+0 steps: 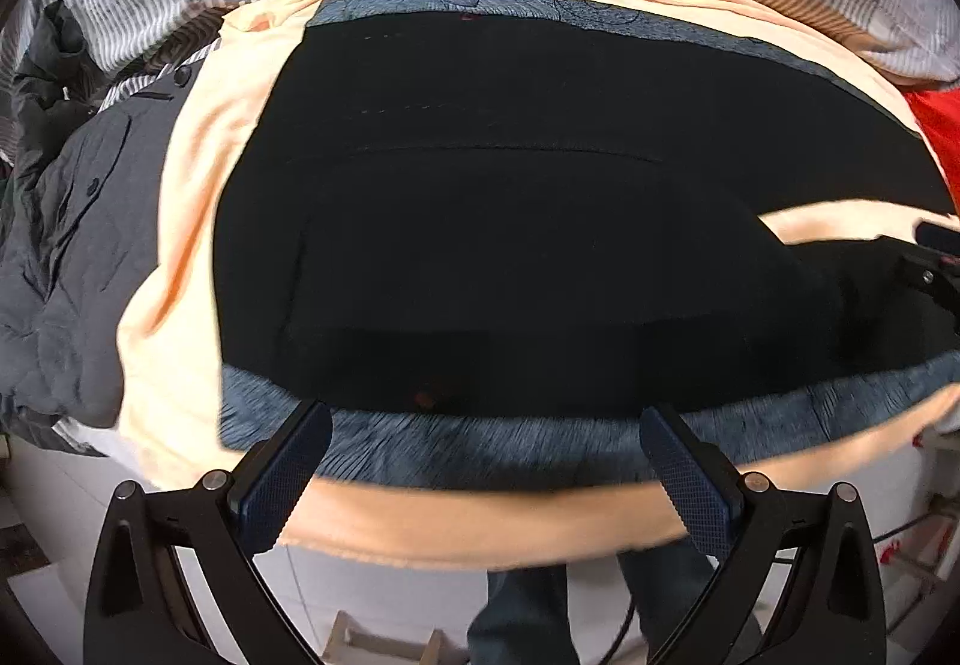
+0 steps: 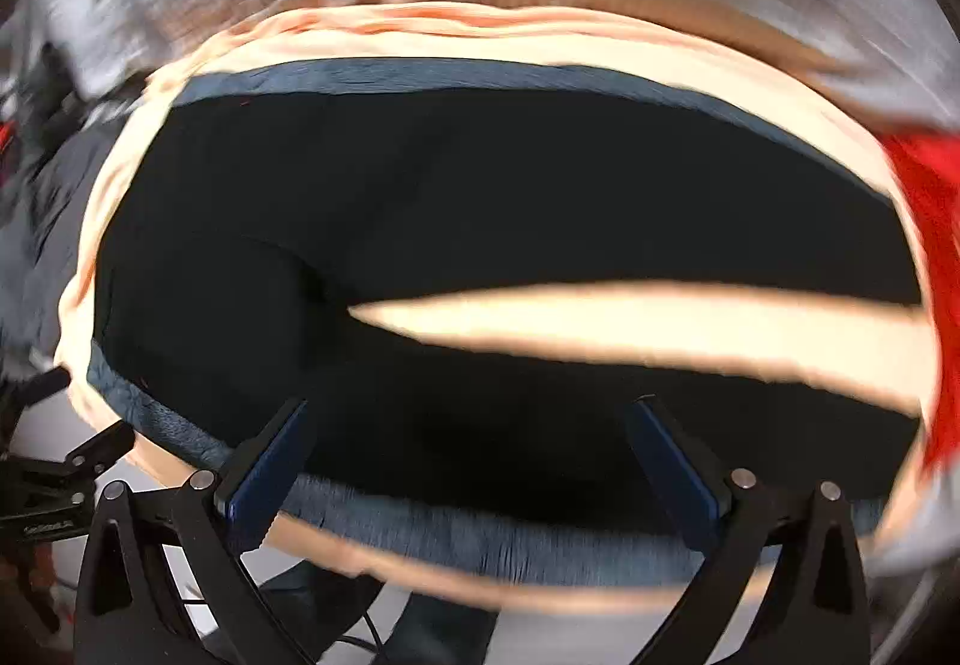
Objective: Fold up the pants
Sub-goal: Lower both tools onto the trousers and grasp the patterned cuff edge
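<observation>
1. Peach sheet (image 1: 180, 221) covered the bed
2. Black pants (image 1: 510, 257) lay flat on it, long axis left to right, legs (image 2: 660, 413) split toward the right
3. Left tool (image 1: 486, 461) and right tool (image 2: 468, 455), both released and empty, hovered at the near hem, right nearer the legs

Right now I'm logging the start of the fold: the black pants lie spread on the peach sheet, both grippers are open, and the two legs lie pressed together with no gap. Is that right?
Not quite. The legs are apart: the right wrist view shows a wedge of peach sheet between the two legs of the black pants. The rest holds: left gripper and right gripper are both open.
</observation>
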Demonstrator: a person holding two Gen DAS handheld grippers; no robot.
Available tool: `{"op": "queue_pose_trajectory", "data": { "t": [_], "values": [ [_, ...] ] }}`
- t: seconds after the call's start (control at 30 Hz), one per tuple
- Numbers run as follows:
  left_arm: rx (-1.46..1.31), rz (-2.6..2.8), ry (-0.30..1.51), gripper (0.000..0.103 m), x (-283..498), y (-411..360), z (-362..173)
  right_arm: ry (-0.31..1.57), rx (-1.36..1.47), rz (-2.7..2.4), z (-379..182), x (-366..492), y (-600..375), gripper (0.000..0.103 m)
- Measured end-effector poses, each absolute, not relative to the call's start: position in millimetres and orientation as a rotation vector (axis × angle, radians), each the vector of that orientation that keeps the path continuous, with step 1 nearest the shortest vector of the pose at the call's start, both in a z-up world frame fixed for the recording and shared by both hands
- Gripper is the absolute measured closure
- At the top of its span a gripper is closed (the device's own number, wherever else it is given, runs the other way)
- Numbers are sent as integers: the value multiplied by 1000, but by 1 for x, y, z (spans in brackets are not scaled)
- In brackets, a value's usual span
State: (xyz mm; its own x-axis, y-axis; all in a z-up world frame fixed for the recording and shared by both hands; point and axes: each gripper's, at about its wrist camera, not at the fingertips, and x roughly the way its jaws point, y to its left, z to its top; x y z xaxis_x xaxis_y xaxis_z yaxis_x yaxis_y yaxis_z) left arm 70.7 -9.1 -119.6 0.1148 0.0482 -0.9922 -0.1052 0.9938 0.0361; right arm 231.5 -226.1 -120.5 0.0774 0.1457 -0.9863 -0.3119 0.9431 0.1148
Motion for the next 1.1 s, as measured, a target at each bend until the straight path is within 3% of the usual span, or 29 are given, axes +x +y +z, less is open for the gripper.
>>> {"op": "queue_pose_trajectory", "data": {
  "t": [0.1,0.23,0.4,0.73,0.9,1.1],
  "values": [
    [-47,141,1455,0,76,-17,-140,1474,-180,499,-148,250,-210,1],
    [-66,173,1488,0,76,-22,-162,1501,-257,608,-176,252,-187,10],
    [-40,195,1520,0,71,-23,-173,1458,-476,390,-198,258,-188,12],
    [-2,228,1393,0,92,-11,-153,1472,-45,459,-141,218,-208,13],
    [-8,250,1430,0,104,4,-173,1455,-316,358,-186,210,-171,13],
    [-15,221,1423,0,94,11,-166,1436,-185,247,-177,228,-198,13]
  ]
}}
